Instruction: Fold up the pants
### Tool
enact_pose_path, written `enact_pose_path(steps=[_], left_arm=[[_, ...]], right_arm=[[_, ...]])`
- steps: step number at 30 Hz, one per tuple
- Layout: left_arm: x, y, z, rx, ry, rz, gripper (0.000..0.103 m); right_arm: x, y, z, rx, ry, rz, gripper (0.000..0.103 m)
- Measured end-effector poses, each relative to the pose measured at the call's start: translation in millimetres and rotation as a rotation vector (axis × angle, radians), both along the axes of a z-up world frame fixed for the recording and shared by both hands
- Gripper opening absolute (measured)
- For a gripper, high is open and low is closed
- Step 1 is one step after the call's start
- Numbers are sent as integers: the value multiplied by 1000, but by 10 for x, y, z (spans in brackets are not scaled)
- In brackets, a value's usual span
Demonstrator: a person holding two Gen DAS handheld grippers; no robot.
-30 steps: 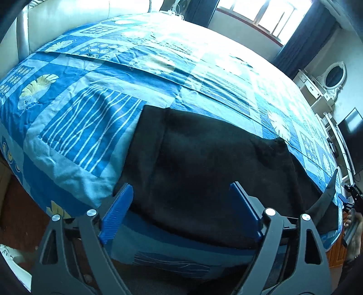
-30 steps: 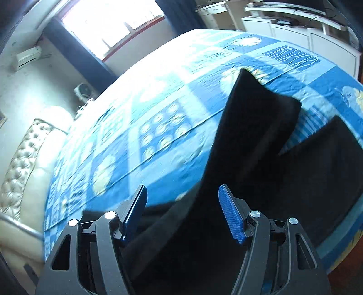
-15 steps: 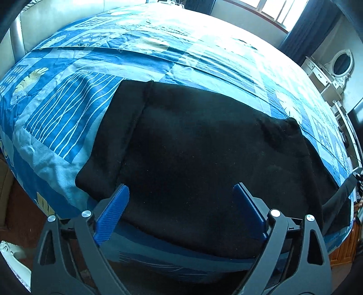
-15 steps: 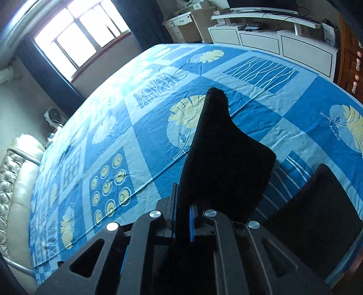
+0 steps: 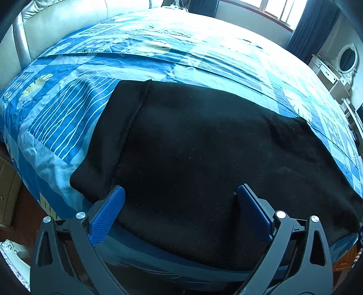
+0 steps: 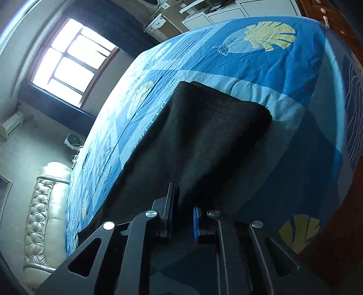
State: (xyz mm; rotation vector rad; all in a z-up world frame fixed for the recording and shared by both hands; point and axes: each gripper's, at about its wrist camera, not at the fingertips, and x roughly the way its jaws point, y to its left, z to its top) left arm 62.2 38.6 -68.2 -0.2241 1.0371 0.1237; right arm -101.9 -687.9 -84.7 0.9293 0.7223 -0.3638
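Black pants [image 5: 204, 147] lie across the near edge of the blue patterned bed [image 5: 158, 52], waistband to the left. My left gripper [image 5: 179, 204] is open, its blue fingers straddling the pants' near edge just above the cloth. In the right wrist view my right gripper [image 6: 183, 215] is shut on the pants leg [image 6: 204, 140], which stretches away from the jaws to its stitched hem, lying over the bed's corner.
A cream tufted headboard [image 6: 43, 204] stands at the bed's far end. A window [image 6: 65, 65] and dark curtains are behind. White cabinets [image 6: 226, 11] and a dresser with an oval mirror [image 5: 347, 61] line the wall. Wooden floor lies beside the bed.
My right gripper closed on the pants leg and pulled it out toward the bed's corner, laying it flatter. My left gripper moved in closer over the pants' near edge and stayed open.
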Motion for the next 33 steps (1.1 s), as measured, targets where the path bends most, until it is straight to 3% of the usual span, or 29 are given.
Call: enact_pose_path(steps=[1,4,9,15,16,19,21,24,26,30,31,33], left_arm=[[-5,7,3,-5,2,-1,99],[-12,20,14,-17,6,-5,99],[-5,9,7,-8,8,6,99],[-10,-13,7,6,3,21,100],[-11,-16,5,9,2,21,100],[-9,-16,4,10,2,22,100],[-7,-16,2,11,2,25,100],[-4,-20,-1,13,4,26,100],[4,-23,-4,12,7,22,100],[19,-40,-23,21,4,23,101],[22,-42,-28,21,1,27,101],[27,-39,-31,19,-1,35,101]], right_arm=[[-42,-21,106,-68,43,-19,39],[-98,-123,462,-274,91,-62,42],[400,-487,659,-300,48,55,47],[1283,-535,343,-411,242,257,56],[1355,-530,269,-411,274,275,53],[1441,-452,181,-422,300,315,18],[1374,-389,338,-459,247,300,14],[1139,-386,687,-509,103,207,11],[1040,-459,750,-516,55,140,11],[1289,-599,199,-437,225,177,11],[1322,-633,81,-406,247,180,16],[1251,-723,108,-360,196,133,28]])
